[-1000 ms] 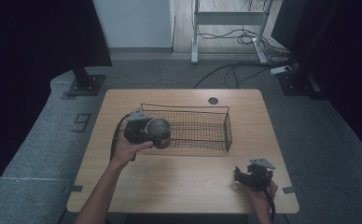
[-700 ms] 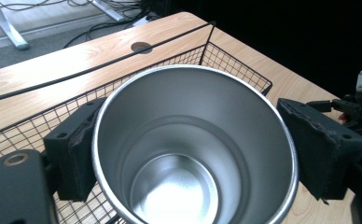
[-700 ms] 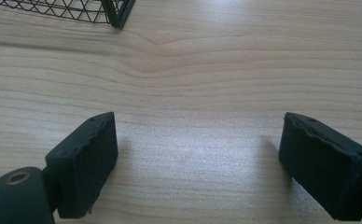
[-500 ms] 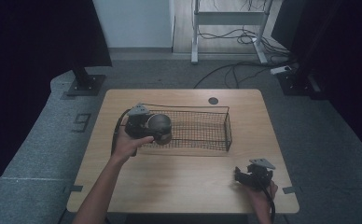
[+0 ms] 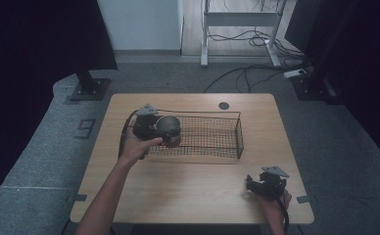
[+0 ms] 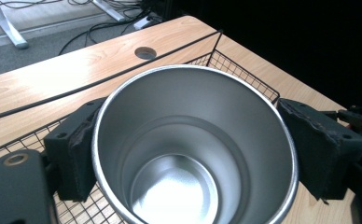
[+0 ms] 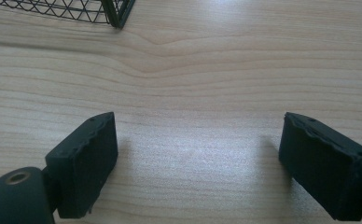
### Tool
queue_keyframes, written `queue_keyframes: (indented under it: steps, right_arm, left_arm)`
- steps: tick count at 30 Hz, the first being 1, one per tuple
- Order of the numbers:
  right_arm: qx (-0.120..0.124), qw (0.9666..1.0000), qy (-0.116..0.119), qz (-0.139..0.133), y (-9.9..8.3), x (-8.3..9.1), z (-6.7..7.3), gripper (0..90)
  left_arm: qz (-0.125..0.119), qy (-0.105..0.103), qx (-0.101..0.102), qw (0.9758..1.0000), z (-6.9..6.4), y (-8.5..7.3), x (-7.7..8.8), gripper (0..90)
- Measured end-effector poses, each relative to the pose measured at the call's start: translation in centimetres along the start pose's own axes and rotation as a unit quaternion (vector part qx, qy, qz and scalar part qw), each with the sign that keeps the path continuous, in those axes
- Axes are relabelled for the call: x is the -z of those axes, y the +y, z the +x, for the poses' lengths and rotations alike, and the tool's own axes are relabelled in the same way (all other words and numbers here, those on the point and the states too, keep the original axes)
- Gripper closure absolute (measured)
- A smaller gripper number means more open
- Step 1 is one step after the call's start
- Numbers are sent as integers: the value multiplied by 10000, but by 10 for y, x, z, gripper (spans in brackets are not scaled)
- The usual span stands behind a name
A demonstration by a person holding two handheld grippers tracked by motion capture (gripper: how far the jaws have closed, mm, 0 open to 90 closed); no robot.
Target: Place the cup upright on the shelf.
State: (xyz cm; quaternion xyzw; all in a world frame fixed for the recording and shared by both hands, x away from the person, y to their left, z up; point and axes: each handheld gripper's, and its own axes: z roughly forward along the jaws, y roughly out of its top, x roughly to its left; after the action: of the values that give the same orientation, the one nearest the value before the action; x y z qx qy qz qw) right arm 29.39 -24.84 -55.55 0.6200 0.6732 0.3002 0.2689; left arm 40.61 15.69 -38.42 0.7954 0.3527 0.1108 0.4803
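High view: the wooden table (image 5: 193, 196) carries a wire basket (image 5: 212, 147), and the left gripper (image 5: 164, 131) holds a steel tumbler (image 5: 169, 128) over the basket's near-left end.

The tumbler (image 6: 193, 144) sits clamped between both jaws, mouth toward the camera, so the placing step looks in hand; next it likely wants lowering inside the mesh, then letting go. The left forearm reaches forward, wrist bent inward. The right gripper (image 7: 198, 163) rests spread wide on the table, nothing between its jaws.

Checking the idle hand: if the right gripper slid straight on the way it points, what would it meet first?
Probably the wire basket, near its corner; the right gripper has bare table before that. Depth is uncertain.
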Motion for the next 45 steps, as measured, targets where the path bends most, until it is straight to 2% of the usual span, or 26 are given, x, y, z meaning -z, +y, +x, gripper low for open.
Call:
queue_keyframes:
  steps: [12,20,45]
  right_arm:
    - [0,10000,-3,0,0,0,0,116]
    - [-11,10000,-10,1,0,0,0,116]
    - [-11,10000,-8,0,0,0,-1,117]
  left_arm:
    - [44,94,61,9999,8,4,-5,146]
    - [81,166,1,9998,9,7,-11,146]
    - [349,297,118,9989,25,1,-46,146]
